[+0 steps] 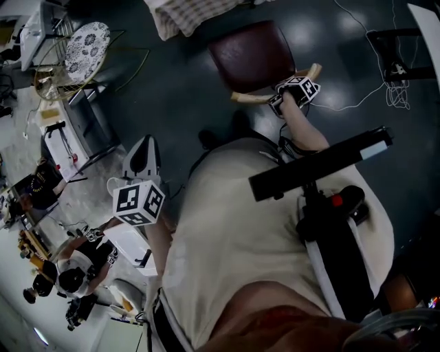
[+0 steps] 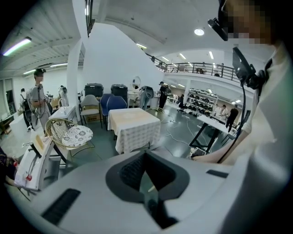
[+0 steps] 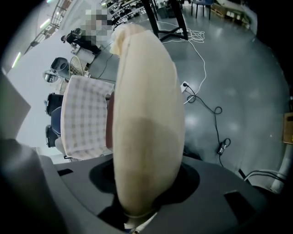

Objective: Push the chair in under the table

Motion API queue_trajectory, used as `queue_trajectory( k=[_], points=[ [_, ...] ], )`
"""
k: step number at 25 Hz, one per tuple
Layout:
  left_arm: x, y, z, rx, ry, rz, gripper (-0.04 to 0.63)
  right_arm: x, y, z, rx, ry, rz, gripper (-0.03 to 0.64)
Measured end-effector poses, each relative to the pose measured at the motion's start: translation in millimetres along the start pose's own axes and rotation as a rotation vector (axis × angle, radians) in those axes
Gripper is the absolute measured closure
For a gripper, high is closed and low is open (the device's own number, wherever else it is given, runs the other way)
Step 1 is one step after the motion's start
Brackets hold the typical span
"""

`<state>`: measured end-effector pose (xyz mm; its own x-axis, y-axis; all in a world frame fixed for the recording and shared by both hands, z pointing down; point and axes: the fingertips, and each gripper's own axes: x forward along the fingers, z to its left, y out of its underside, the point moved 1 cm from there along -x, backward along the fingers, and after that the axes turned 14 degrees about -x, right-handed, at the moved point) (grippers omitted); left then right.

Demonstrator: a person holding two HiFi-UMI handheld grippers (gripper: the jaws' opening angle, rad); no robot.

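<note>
Table [image 1: 180,19], checked cloth, upper centre of head view. Chair [image 1: 251,56] just below it in frame, apart from the table, seat still out on the floor.

Handling (judged): rigid frame, moderate weight, should slide on the smooth floor. May snag the cloth hem or twist if shoved off-centre. Best hold is the pale curved backrest [image 1: 251,97], near mid-rail.

Right hand-held gripper [image 1: 287,97]: jaws clamped on the backrest towards its right end.

Left hand-held gripper [image 2: 147,183]: jaws pressed together, empty, lower left of head view, well away from the chair.

Views: head view alone gives the chair-to-table layout. The right gripper view shows the rail filling the jaws; the left gripper view shows the table front, chair hidden.
</note>
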<state>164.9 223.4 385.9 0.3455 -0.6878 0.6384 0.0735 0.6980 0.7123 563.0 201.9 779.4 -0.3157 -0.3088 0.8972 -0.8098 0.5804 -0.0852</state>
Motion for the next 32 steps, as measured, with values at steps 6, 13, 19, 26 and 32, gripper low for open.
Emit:
queue_trajectory(
  k=[6, 13, 19, 26, 32],
  points=[
    [-3.1, -4.5, 2.7, -0.003, -0.013, -0.023, 0.589, 2.8, -4.1, 0.3, 0.019, 0.000, -0.003, 0.434],
    [-3.5, -3.0, 4.1, -0.009, -0.028, -0.032, 0.589, 1.6, -8.8, 1.3, 0.041, 0.016, -0.017, 0.440],
    [2.2, -15.1, 7.6, -0.017, -0.023, -0.060, 0.589, 1.7, -14.5, 6.0, 0.075, 0.017, -0.049, 0.436],
    [7.2, -14.3, 9.0, -0.063, -0.009, -0.069, 0.589, 3.7, -13.7, 5.8, 0.084, 0.007, -0.066, 0.433],
    [14.3, -15.8, 10.0, -0.067, -0.002, -0.064, 0.589, 4.9, -19.7, 16.3, 0.052, -0.024, -0.077, 0.417]
  ],
)
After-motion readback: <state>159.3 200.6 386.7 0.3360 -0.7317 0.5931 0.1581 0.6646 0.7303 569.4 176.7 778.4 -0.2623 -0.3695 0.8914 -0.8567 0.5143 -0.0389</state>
